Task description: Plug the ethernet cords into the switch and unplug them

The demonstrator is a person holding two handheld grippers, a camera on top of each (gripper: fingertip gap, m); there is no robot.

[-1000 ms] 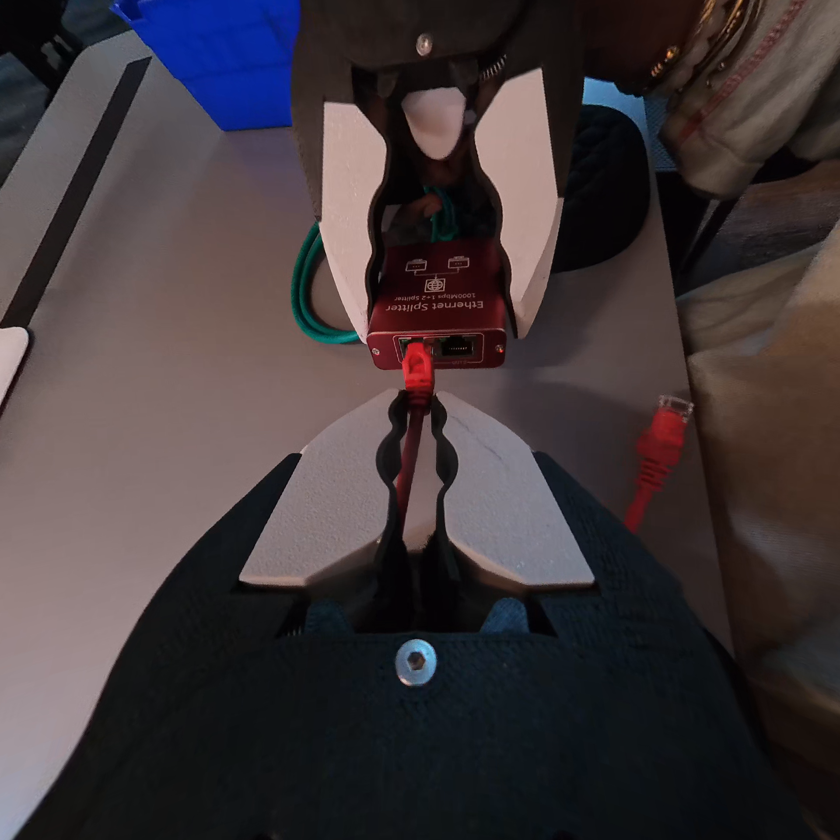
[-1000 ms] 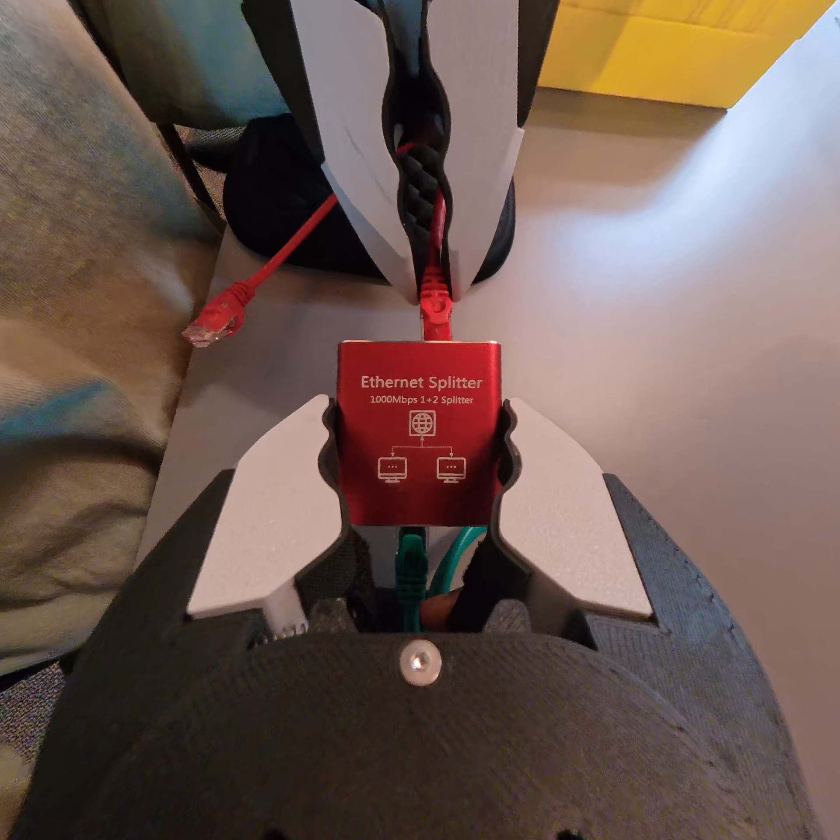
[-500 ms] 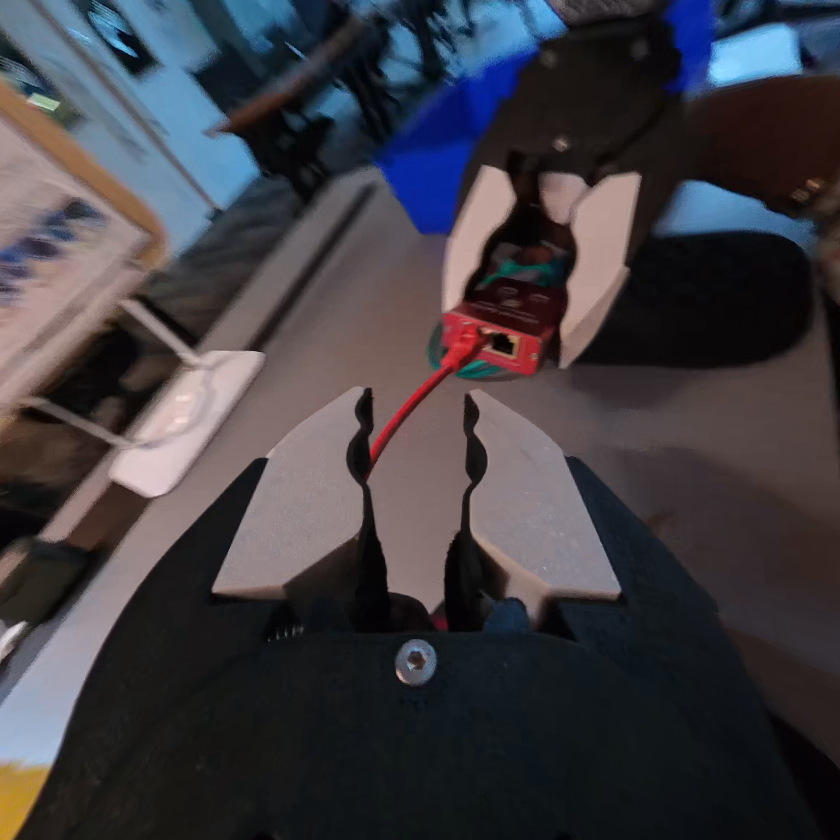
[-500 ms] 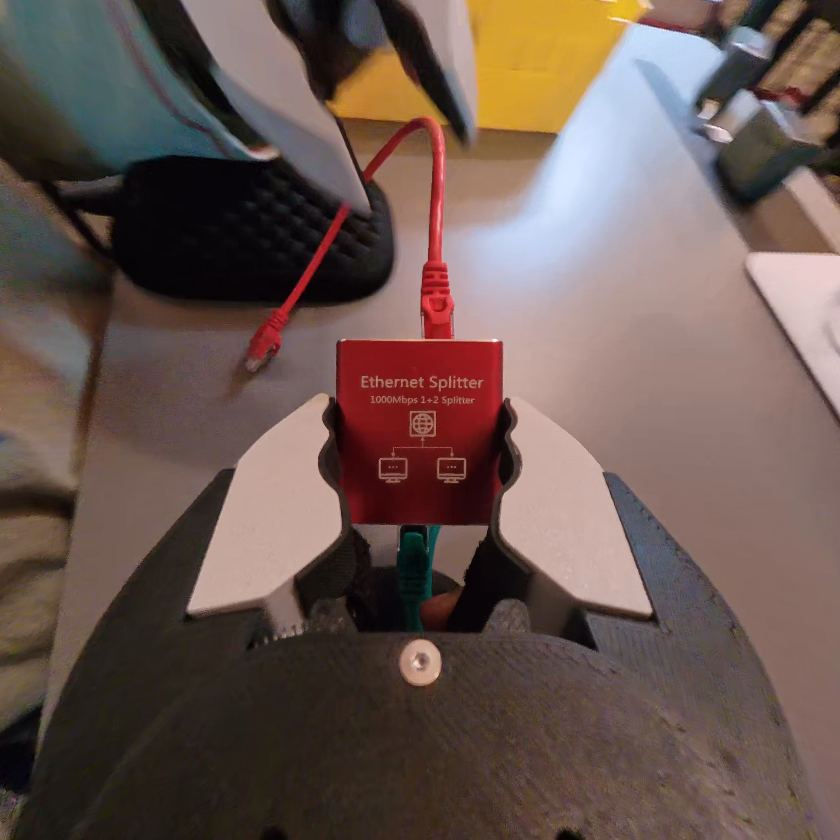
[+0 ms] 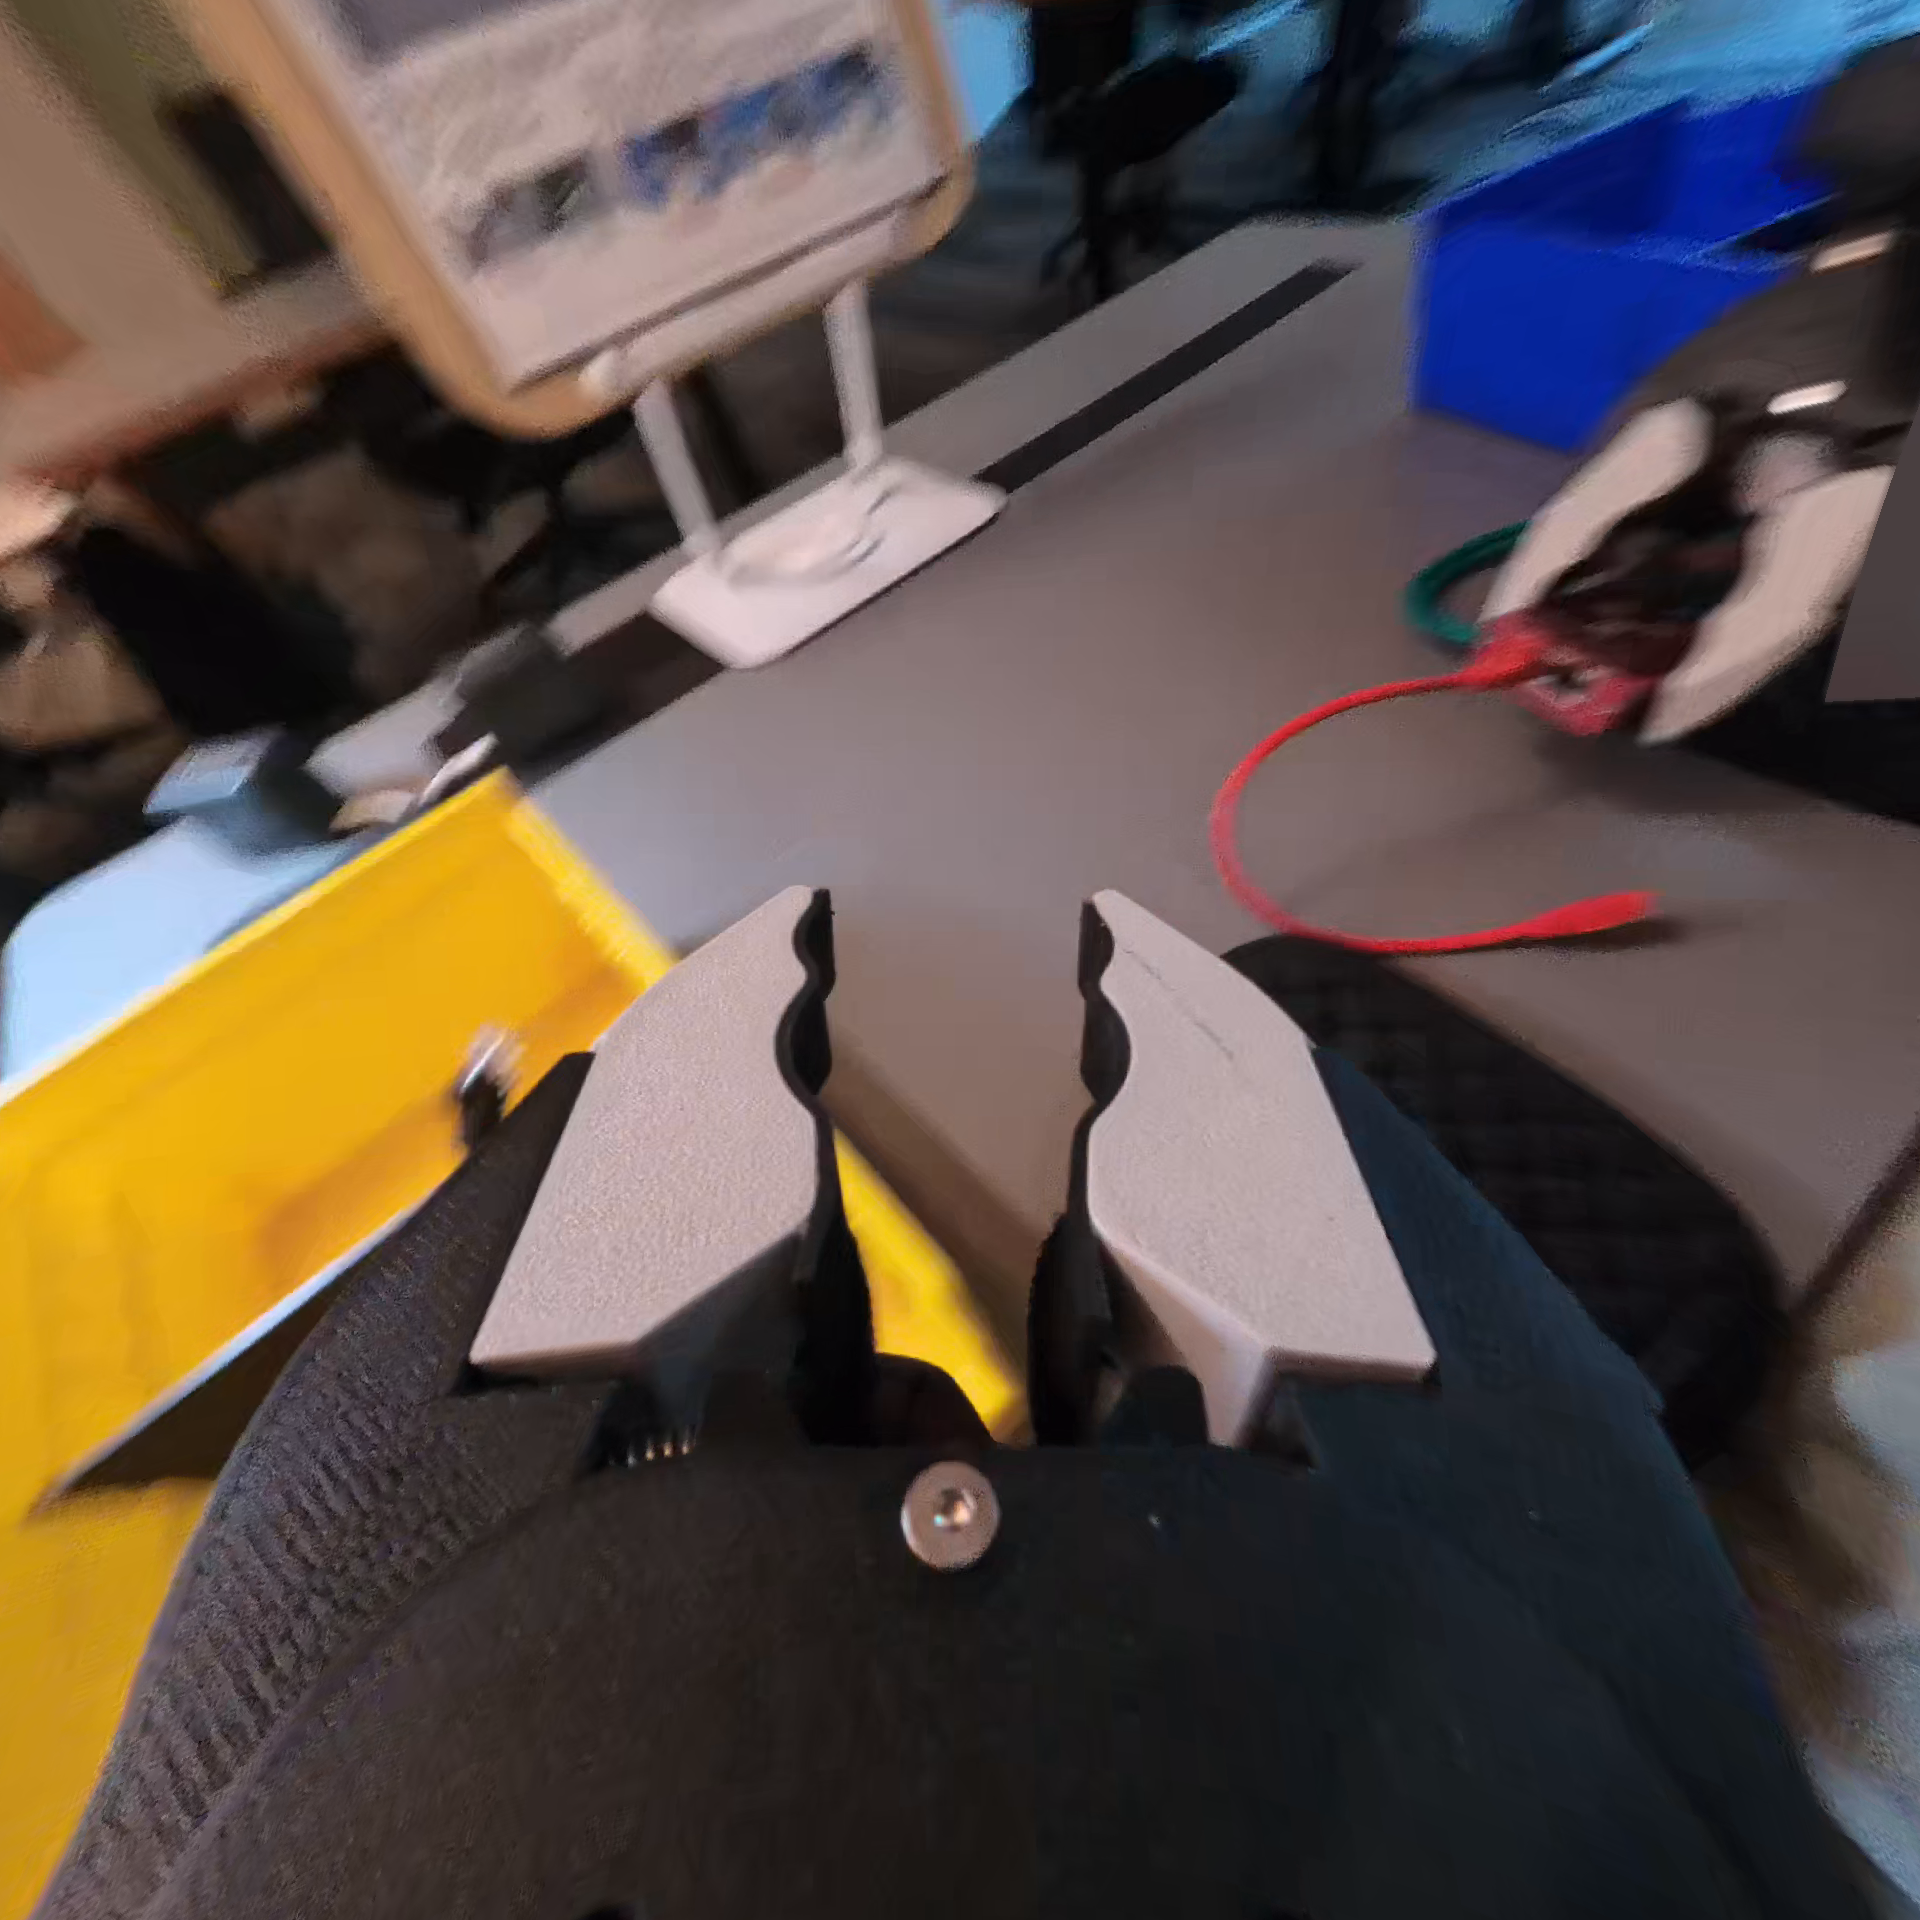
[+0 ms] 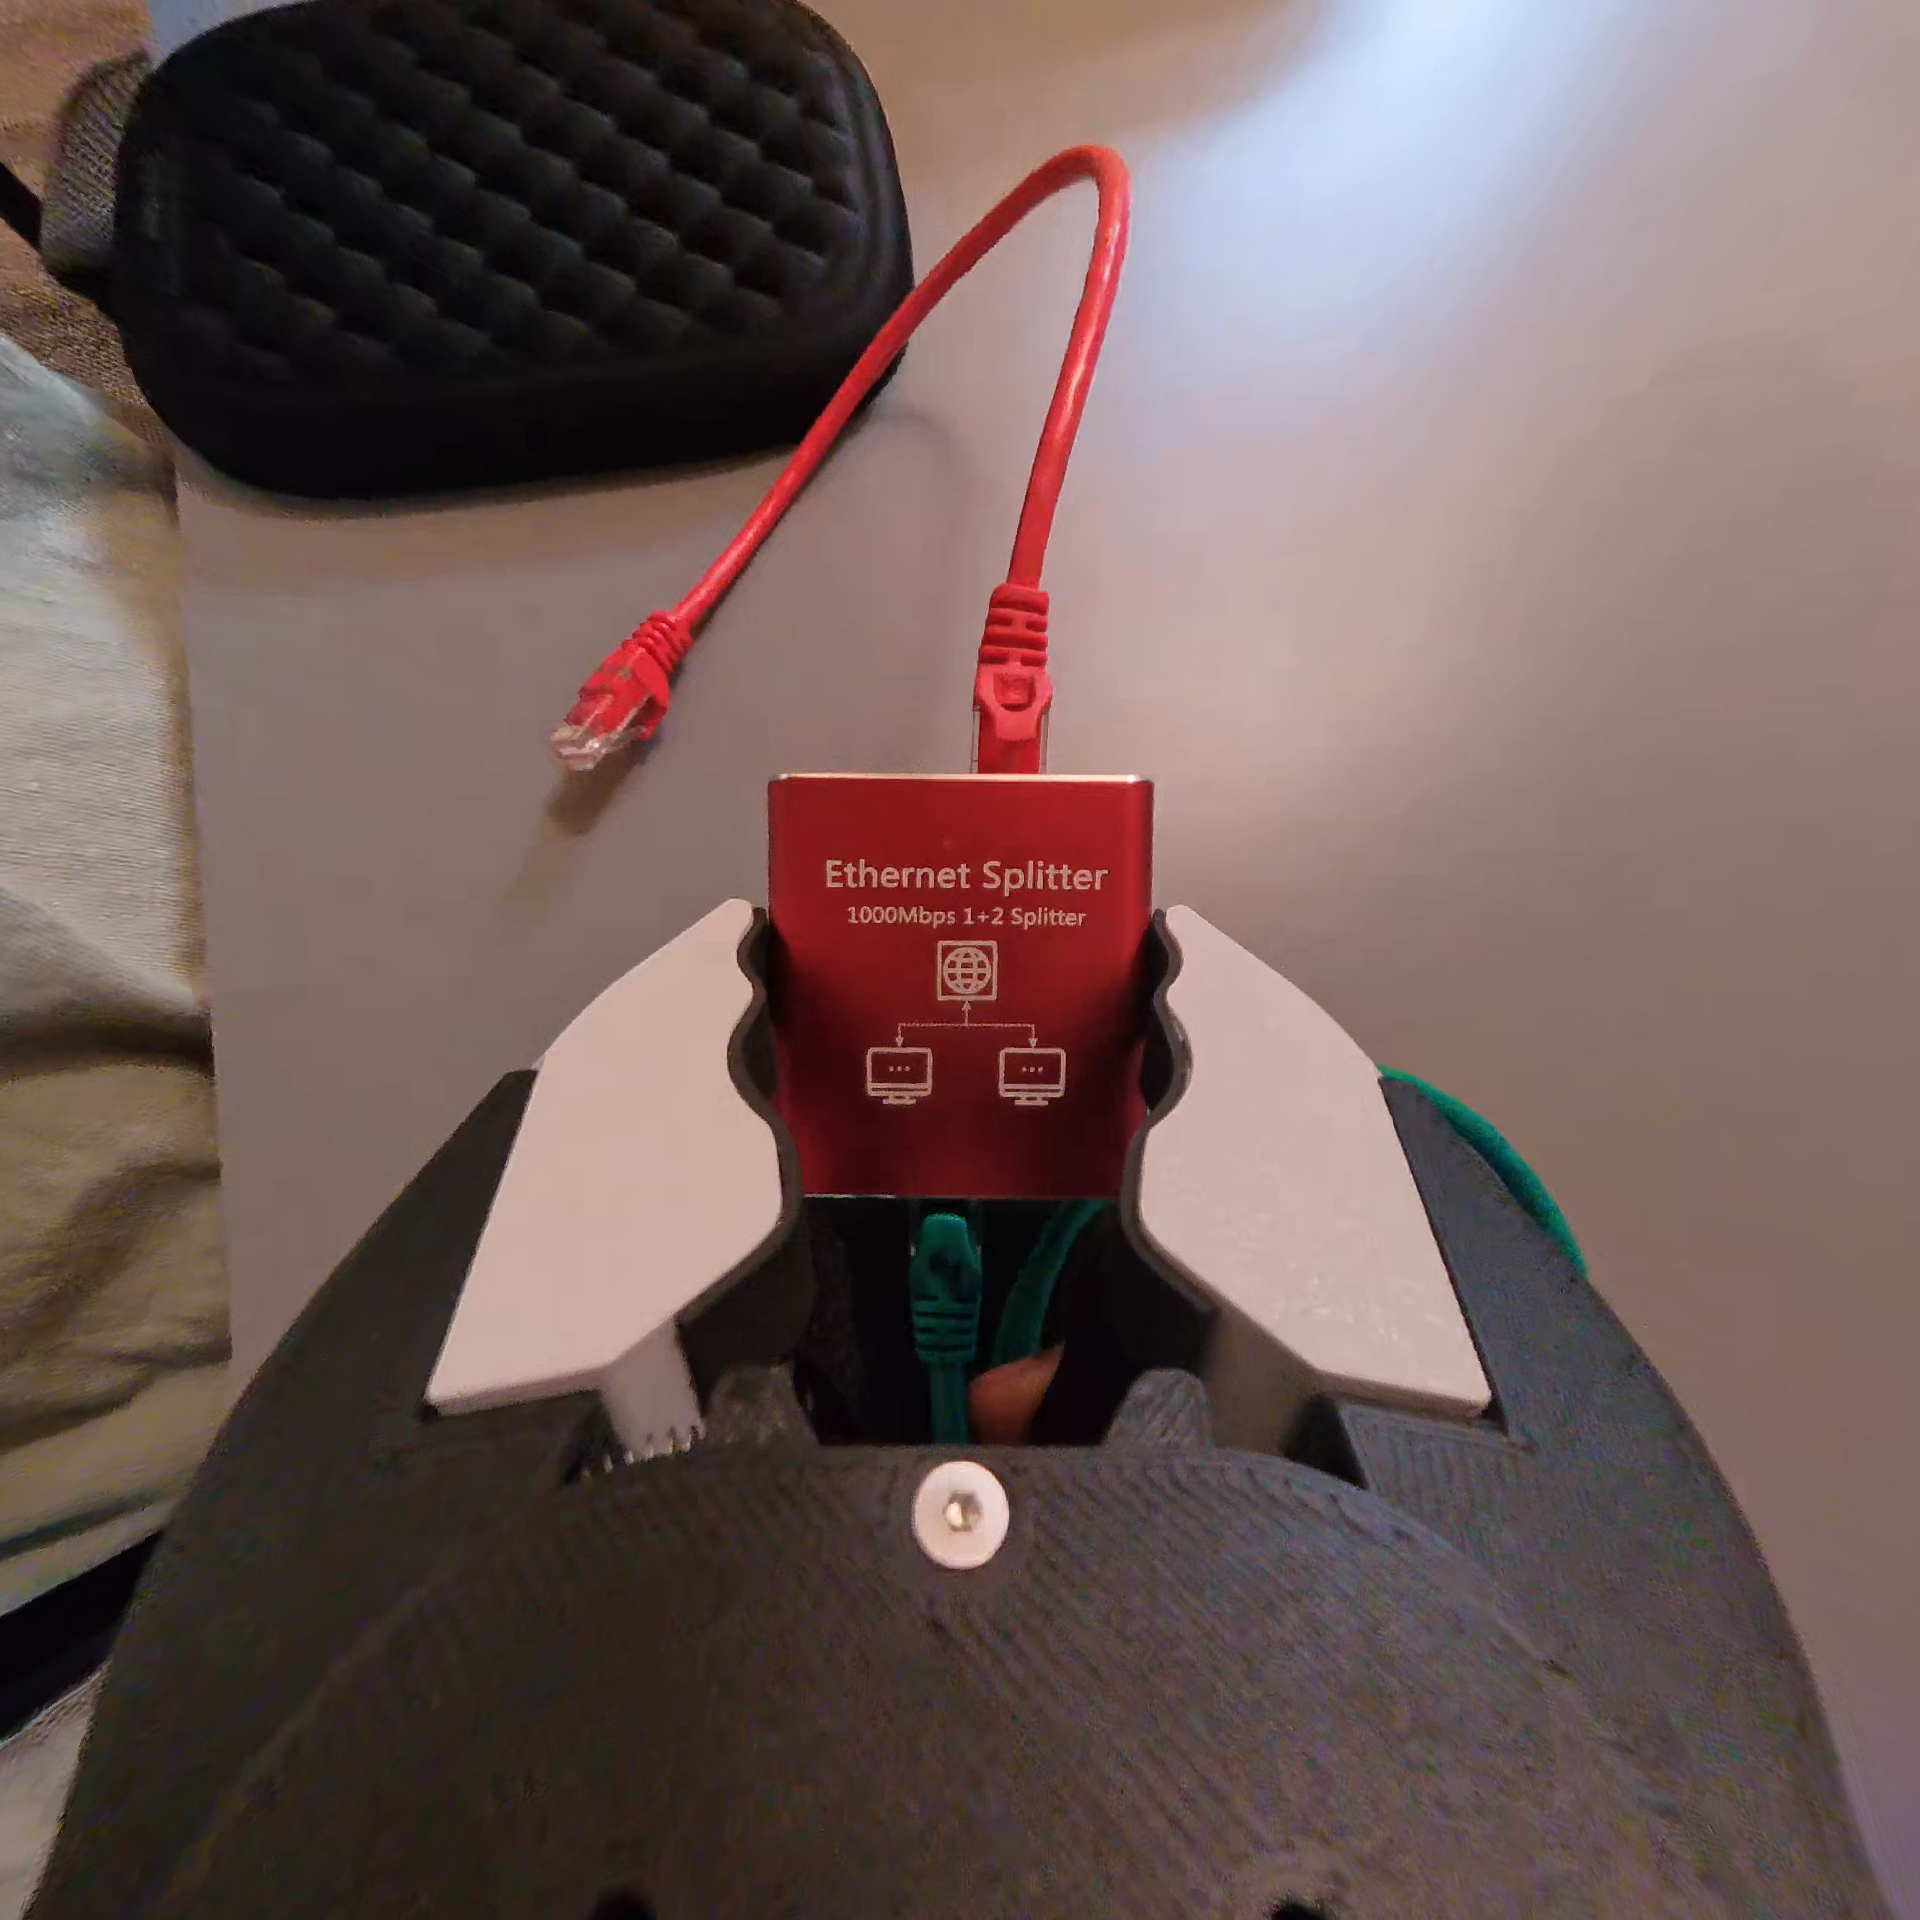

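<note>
Right wrist view alone shows right claw (image 6: 961, 1049) clamping switch (image 6: 961, 987); left claw (image 5: 956, 1023) gapes empty.

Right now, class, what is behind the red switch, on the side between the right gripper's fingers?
Behind the switch, a green plug sits in its rear side, and its green cord loops out past the right gripper. The rear ports themselves are hidden by the switch body.

Grey table (image 6: 1455, 623), red cord (image 6: 1081, 343) (looped), black pad (image 6: 499, 229), yellow bin (image 5: 260, 1143)

The red switch (image 6: 961, 987) bears white lettering and icons.
</note>
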